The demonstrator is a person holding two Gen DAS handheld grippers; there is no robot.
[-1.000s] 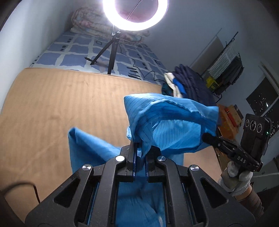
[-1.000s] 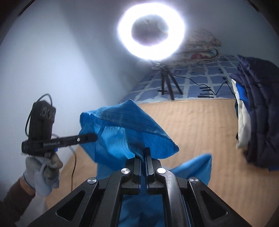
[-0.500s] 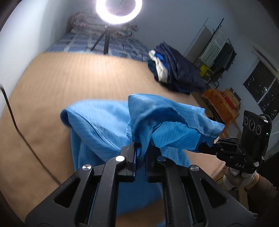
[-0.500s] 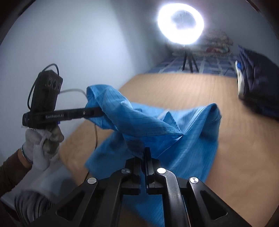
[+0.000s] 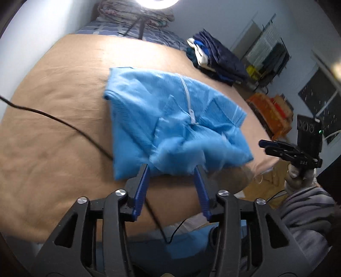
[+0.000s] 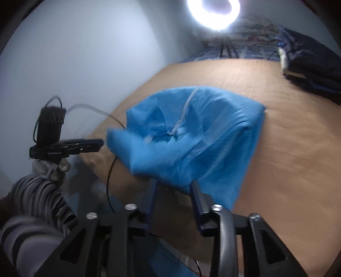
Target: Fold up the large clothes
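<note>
Brown cloth covers the big bed, and a ring light shines at its far edge. The blue jacket lies bunched up near the front edge of the bed, with its white zipper showing on top. The left gripper is spread wide and holds nothing. The right gripper is spread wide too, with nothing in it. A black cable runs across the bed to the jacket. Dark folded clothes sit at the far right edge.

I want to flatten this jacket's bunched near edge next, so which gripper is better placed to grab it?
Probably the left gripper: it is open with its fingertips at the rumpled near edge of the blue zip-up jacket. The right gripper is open and also close, so the margin is slim.
</note>
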